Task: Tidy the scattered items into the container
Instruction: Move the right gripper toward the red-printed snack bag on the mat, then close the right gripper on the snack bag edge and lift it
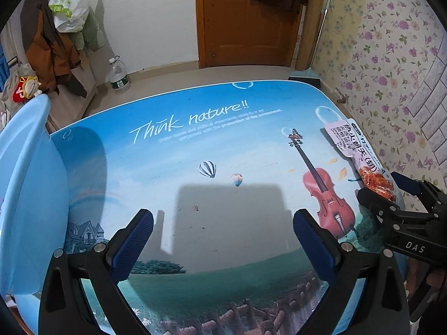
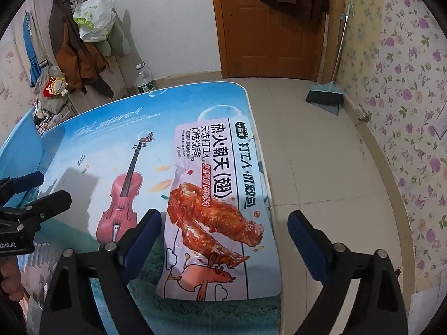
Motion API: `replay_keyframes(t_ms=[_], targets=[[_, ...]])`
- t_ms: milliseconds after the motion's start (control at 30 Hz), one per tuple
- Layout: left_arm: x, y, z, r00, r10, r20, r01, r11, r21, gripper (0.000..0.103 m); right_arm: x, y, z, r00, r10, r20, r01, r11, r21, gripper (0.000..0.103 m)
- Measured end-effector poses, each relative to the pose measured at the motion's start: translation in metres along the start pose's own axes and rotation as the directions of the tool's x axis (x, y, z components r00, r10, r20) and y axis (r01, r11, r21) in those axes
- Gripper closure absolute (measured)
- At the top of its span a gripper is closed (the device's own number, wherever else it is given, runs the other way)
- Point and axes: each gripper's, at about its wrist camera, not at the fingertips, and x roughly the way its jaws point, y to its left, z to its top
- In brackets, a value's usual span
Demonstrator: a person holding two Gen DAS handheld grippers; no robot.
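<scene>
Only 1 snack packet (image 2: 215, 209) lies on the surface (image 1: 223, 145), near 1 blue basin (image 1: 25, 195). Both claws, left claw (image 1: 223, 237) and right claw (image 2: 225, 237), are spread, pinching nothing.

Snack packet (image 2: 218, 195): glossy plastic film, slightly wrinkled, with a clear window. Tabletop (image 1: 195, 145): smooth printed surface, semi-gloss, sheen along the far edge. Left tongs (image 1: 223, 240) and right tongs (image 2: 225, 240): matt black plastic bodies, dark blue pads (image 1: 134, 245) with a fine ribbed texture, bright metal pivot pins. Container (image 1: 30, 195): smooth pale blue plastic, soft sheen. Door (image 2: 268, 28): varnished wood. Floor (image 2: 321, 153): smooth tile, low gloss. Bottle (image 1: 118, 74): clear plastic.
</scene>
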Motion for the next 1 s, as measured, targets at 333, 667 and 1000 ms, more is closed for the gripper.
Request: replay_keyframes(t_ms=[333,667,1000], targets=[[0.001,0.003,-0.004,1.000,-0.005,-0.008,0.005,1.000,-0.009,0.002,0.002,-0.011,-0.006,0.998,0.067,-0.014,-0.066,0.997,0.046,0.012],[0.001,0.002,-0.005,1.000,-0.007,-0.006,0.007,1.000,-0.009,0.002,0.008,-0.020,-0.001,0.995,0.095,-0.025,-0.092,0.993,0.079,0.014],[0.000,0.001,-0.006,1.000,-0.010,-0.004,0.010,1.000,-0.004,0.002,-0.002,-0.026,-0.005,0.994,0.107,-0.004,-0.106,0.989,0.105,0.026]])
